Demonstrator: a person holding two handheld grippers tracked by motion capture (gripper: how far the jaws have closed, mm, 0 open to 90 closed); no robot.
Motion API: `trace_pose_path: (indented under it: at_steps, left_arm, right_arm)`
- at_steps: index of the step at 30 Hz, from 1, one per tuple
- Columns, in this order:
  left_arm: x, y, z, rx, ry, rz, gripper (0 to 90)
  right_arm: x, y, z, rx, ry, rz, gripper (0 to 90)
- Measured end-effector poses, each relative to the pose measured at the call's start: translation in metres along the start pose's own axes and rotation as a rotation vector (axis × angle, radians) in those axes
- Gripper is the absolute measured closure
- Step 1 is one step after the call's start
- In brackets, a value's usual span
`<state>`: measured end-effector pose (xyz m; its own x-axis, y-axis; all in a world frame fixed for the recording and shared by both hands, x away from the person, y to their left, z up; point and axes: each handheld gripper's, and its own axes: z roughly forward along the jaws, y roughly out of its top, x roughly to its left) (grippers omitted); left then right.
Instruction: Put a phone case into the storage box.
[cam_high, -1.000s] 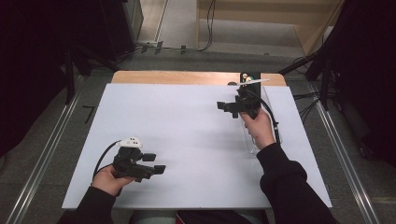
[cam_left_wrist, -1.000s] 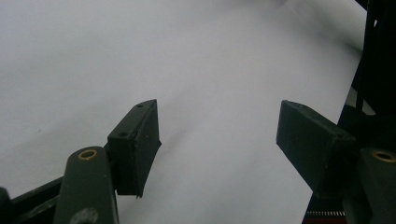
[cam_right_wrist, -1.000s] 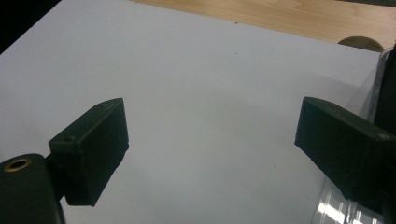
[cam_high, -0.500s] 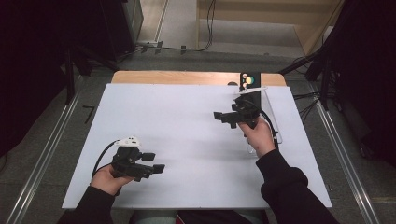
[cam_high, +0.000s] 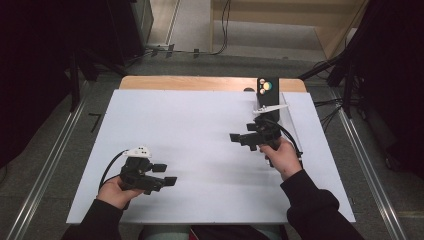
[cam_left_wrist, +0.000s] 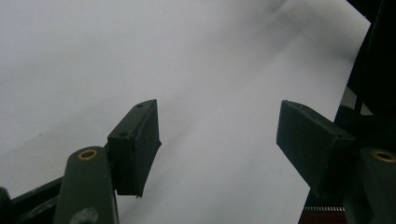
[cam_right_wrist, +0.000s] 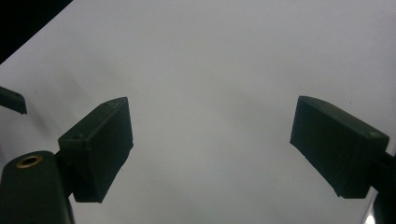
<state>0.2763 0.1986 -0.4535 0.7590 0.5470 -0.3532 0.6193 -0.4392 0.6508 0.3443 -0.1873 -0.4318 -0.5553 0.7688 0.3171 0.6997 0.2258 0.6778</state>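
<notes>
Black phone (cam_high: 267, 92) upright beyond right tongs (cam_high: 239, 138), from high view.

High view: white table sheet (cam_high: 200, 150) evenly lit from above, surroundings dark, soft shadows, slightly soft focus. Gripper views: dim and grainy, the near black jaws blurred, sheet greyish with faint shadow gradients, dark corners. No glare anywhere.

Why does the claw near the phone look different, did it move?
Yes. The right claw has pulled back toward the person, away from the phone standing at the table's far edge, which stayed put.
</notes>
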Motion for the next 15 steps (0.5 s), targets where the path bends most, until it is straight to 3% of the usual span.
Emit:
trace_pose_path:
  at_steps: [7, 15]
  left_arm:
    - [0.000, 0.000, 0.000, -0.004, -0.009, 0.004, 30.3]
    - [-0.002, 0.000, 0.000, -0.004, -0.019, 0.011, 30.3]
  right_arm:
    - [0.005, -0.012, -0.002, -0.009, 0.042, -0.040, 11.6]
    - [0.014, -0.025, -0.005, 0.022, 0.063, -0.073, 11.6]
